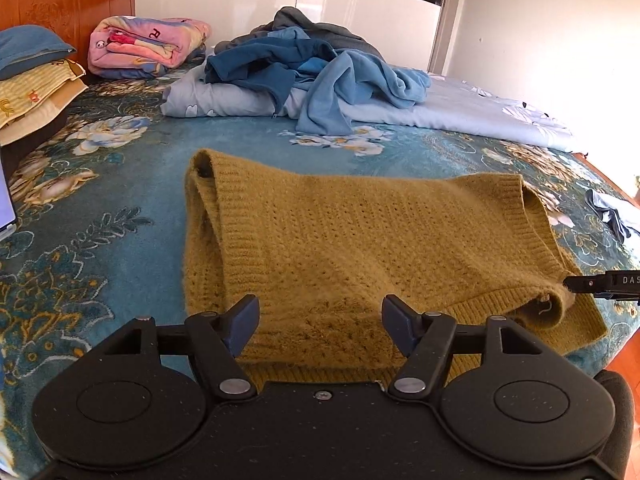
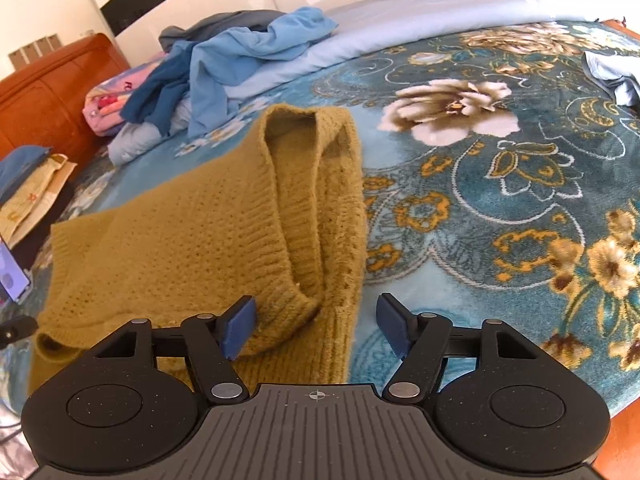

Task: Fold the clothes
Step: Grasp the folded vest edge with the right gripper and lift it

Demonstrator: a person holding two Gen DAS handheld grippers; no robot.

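The left claw (image 1: 320, 320) stood wide open and held nothing; its blue pads (image 1: 245, 322) hung just over the near hem of the mustard knit sweater (image 1: 360, 240), though contact could not be told. The right claw (image 2: 316, 326) was spread just as wide and also gripped nothing. Its left pad sat over the sweater's ribbed edge near the near right corner of the garment, while its right pad hovered above bare bedspread (image 2: 500, 220). In the left wrist view the tip of the right claw showed at the frame's right edge, just beside the sweater's folded corner.

The sweater lay partly folded, spread flat near the near edge of the bed, with one side doubled over into a ridge. Beyond it, toward the far side of the bed, a heap of blue clothes (image 1: 312, 68) rested on a pale blue quilt (image 1: 460, 108). A folded pink blanket (image 1: 148, 46) and stacked pillows (image 1: 36, 76) sat by the wooden headboard (image 1: 68, 0). Open bedspread stretched right of the sweater, with a small pale garment (image 2: 612, 72) near the far right edge.
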